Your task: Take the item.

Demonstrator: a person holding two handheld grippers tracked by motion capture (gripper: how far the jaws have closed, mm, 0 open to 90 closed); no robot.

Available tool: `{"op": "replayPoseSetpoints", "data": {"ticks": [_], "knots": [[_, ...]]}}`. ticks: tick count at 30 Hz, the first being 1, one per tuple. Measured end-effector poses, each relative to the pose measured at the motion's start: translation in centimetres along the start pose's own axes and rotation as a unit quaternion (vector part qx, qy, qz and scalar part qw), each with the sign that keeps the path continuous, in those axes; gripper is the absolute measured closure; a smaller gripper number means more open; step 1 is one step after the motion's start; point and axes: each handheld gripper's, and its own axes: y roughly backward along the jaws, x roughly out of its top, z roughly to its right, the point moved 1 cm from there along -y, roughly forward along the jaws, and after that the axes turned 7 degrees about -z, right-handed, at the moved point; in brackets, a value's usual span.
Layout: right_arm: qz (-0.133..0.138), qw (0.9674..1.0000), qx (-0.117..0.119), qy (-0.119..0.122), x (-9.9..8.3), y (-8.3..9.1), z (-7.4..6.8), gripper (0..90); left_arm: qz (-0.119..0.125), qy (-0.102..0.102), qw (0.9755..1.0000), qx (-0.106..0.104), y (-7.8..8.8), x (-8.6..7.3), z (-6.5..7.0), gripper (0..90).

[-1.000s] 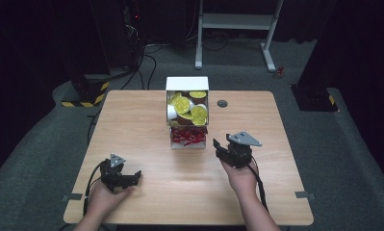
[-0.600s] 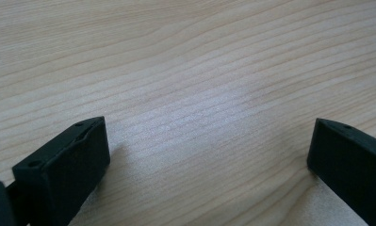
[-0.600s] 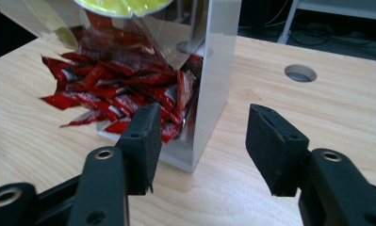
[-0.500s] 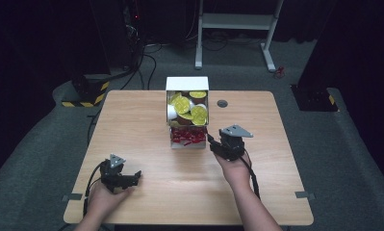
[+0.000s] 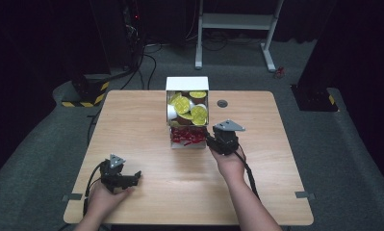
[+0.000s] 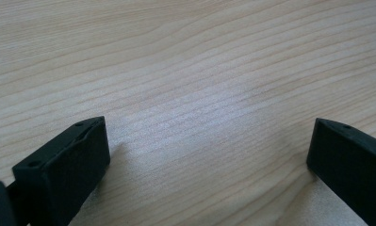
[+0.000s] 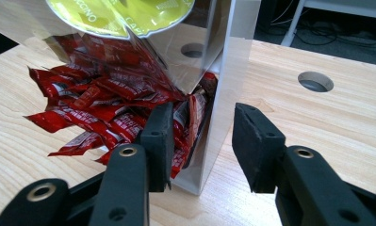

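A clear dispenser box (image 5: 186, 84) stands mid-table, with yellow-lidded capsules (image 5: 185, 105) above and red sachets (image 5: 187, 136) spilling from its lower tray. My right gripper (image 5: 210, 141) is at the box's front right corner. In the right gripper view, my right gripper (image 7: 202, 127) is open and its jaws straddle the clear side wall (image 7: 228, 70). One jaw is among the red sachets (image 7: 96, 108) and the other is outside the box. A yellow capsule lid (image 7: 124, 14) hangs above. My left gripper (image 5: 135, 177) rests open on the table's front left; between the jaws of my left gripper (image 6: 209, 141) there is bare wood.
The wooden table (image 5: 132, 125) has a round cable hole (image 5: 222, 103) just right of the box, also seen in the right gripper view (image 7: 315, 81). Cables and a white stand (image 5: 237, 21) lie on the floor behind the table.
My right gripper has moved left and forward to the box's front right corner. The left gripper has stayed in place.
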Motion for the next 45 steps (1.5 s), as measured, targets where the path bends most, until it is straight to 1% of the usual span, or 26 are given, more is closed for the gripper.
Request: {"op": "replayPoseSetpoints", "data": {"ticks": [2,5,9,10,15,17,21,22,25,26,30,34,39,45], "knots": [[-0.001,1.0000,0.004,-0.003,0.0,-0.2,-0.1,61.9,0.000,0.000,1.0000,0.000,0.0,0.0,0.0,0.3],[-0.004,1.0000,0.005,0.002,-0.1,-0.7,-0.2,63.8,0.000,0.000,1.0000,0.000,0.0,0.0,0.0,0.3],[-0.007,1.0000,0.000,0.000,0.0,-1.3,-0.1,69.9,0.001,0.000,1.0000,0.000,0.0,0.0,0.0,0.3],[-0.010,0.9999,0.002,-0.003,0.0,-1.4,-0.1,70.4,0.001,0.000,1.0000,0.000,0.0,0.0,0.0,0.3],[-0.014,0.9999,-0.001,-0.001,0.2,-1.9,-0.2,72.8,0.001,0.000,1.0000,0.000,0.0,0.0,0.0,0.3],[-0.009,1.0000,-0.001,0.002,0.3,-2.0,-0.3,75.1,0.001,0.000,1.0000,0.001,0.0,0.0,0.0,0.3],[-0.008,1.0000,-0.002,0.000,0.3,-2.2,-0.5,77.7,0.001,0.000,1.0000,0.000,0.0,0.0,0.0,0.3],[-0.009,0.9999,-0.004,-0.002,0.3,-2.3,-0.5,78.8,0.000,0.000,1.0000,0.000,0.0,0.0,0.0,0.3],[-0.011,0.9999,-0.006,0.001,0.4,-2.5,-0.6,80.1,0.001,0.000,1.0000,0.001,0.0,0.0,0.0,0.3],[-0.016,0.9999,-0.005,0.000,0.5,-2.6,-0.6,81.2,0.000,0.000,1.0000,0.000,0.0,0.0,0.0,0.3],[-0.020,0.9998,-0.007,-0.002,0.6,-2.6,-0.6,81.3,0.000,0.000,1.0000,0.000,0.0,0.0,0.0,0.3],[-0.021,0.9998,-0.006,0.001,0.6,-2.6,-0.6,85.5,0.001,0.000,1.0000,0.000,0.0,0.0,0.0,0.3],[-0.019,0.9998,-0.008,0.005,0.6,-2.7,-0.6,87.4,0.001,0.000,1.0000,0.001,0.0,0.0,0.0,0.3],[-0.017,0.9999,0.000,-0.003,0.4,-2.0,-0.5,87.7,0.001,0.000,1.0000,0.001,0.0,0.0,0.0,0.3]]}}
